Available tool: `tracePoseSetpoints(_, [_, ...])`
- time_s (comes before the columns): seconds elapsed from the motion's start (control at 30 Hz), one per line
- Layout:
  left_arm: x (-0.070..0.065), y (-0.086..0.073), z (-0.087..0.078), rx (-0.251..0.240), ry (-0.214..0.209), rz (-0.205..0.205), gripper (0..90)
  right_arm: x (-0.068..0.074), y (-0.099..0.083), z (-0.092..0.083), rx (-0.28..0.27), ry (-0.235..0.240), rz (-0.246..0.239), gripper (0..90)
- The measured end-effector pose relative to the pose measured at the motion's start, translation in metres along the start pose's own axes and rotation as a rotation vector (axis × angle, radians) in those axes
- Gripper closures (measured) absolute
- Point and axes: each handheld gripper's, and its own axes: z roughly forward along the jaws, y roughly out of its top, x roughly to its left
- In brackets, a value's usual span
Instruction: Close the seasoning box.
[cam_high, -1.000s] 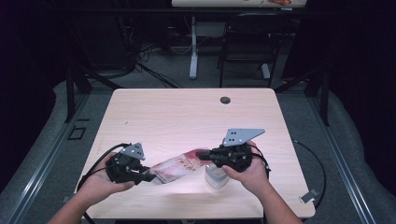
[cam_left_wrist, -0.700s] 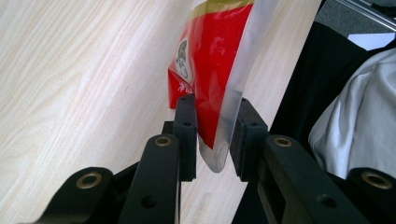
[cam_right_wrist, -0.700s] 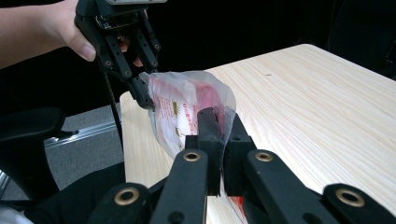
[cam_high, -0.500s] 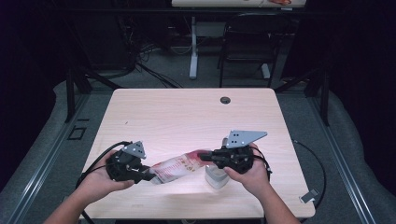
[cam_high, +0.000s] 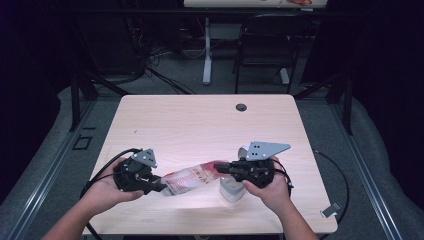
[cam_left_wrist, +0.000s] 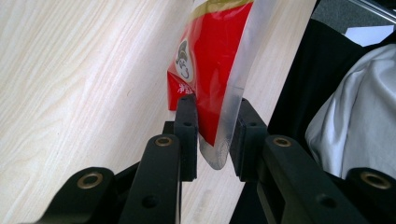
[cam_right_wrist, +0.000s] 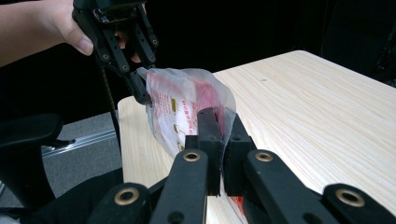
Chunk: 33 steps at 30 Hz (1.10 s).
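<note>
Red and clear plastic snack bag (cam_high: 192, 179) held above a wooden table (cam_high: 200, 125) between two hand-held grippers.

The bag hangs sideways over the table's near edge, stretched between both tools. The right gripper (cam_right_wrist: 218, 122) has its jaws clamped tight on one end of the bag. The left gripper (cam_left_wrist: 214, 122) has its jaws set either side of the opposite sealed edge; one pad touches the film, the other stands slightly off, so its grip looks loose or not yet made. A small white cup (cam_high: 231, 190) sits on the table under the right hand (cam_high: 272, 187). Judging by this, the bag is lifted and steadied but still sealed; opening it remains.
</note>
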Motion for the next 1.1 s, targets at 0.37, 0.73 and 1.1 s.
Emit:
tracePoseSetpoints(0.37, [-0.001,0.006,-0.004,0.016,0.009,0.009,75.6,0.001,-0.006,-0.003,-0.039,-0.008,0.015,89.1])
tracePoseSetpoints(0.73, [-0.002,0.011,-0.008,0.024,0.015,0.018,75.8,0.002,-0.006,-0.007,-0.029,-0.032,0.002,89.0])
tracePoseSetpoints(1.1, [-0.004,0.017,-0.012,0.037,0.020,0.033,76.0,0.002,-0.009,-0.010,-0.038,-0.043,0.010,89.0])
